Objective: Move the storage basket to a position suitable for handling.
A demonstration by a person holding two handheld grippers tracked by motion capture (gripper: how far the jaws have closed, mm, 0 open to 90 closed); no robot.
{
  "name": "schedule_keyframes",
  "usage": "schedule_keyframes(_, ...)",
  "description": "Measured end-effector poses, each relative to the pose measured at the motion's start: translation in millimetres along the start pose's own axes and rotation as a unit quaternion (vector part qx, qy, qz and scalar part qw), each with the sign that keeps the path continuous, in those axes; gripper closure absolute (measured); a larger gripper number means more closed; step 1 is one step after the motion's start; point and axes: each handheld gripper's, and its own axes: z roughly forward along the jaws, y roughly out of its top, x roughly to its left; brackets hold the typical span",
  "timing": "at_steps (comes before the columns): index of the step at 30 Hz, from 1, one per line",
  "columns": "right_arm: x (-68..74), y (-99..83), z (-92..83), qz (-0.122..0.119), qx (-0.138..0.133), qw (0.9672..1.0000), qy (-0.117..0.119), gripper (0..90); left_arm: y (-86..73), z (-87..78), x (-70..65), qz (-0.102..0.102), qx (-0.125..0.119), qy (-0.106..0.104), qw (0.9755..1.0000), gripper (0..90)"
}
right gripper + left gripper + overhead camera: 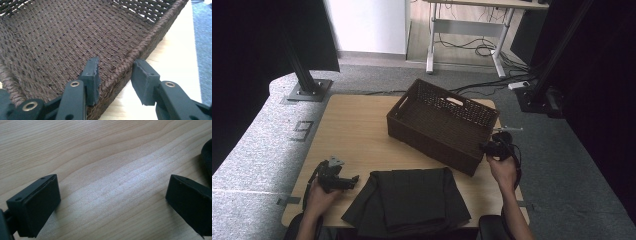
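A dark brown woven basket (432, 142) stands at an angle on the far right part of the wooden table (352, 130). My right gripper (486, 146) straddles its near right rim (150, 32): one jaw is inside the basket against the braid, the other outside with a gap, so the gripper (115, 75) is open. A folded dark cloth (409, 200) lies at the table's front edge. My left gripper (354, 179) rests low just left of it, jaws wide open over bare wood (112, 200), with the cloth's edge (207, 155) at the right.
Grey carpet surrounds the table, with black frame posts (304, 75) at the back left and back right. A desk with cables (477, 47) stands farther back. Bare tabletop lies left of the basket.
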Motion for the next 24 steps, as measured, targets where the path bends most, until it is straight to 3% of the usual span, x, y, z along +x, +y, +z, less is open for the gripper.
schedule_keyframes(7, 28.6, 6.9, 10.0, -0.039, 0.006, 0.9989, 0.025, 58.0, 0.0, 0.0, 0.0, 0.0, 0.0, 0.0, 1.0, 0.0)
schedule_keyframes(18, 58.1, 12.3, 20.2, -0.074, 0.005, 0.9956, 0.057, 58.3, 0.0, -0.1, 0.0, 0.0, 0.001, 0.0, 1.0, 0.0)
schedule_keyframes(24, 60.3, 16.5, 23.4, -0.084, 0.009, 0.9947, 0.059, 58.5, 0.0, -0.1, 0.0, 0.0, 0.0, 0.0, 1.0, 0.0)
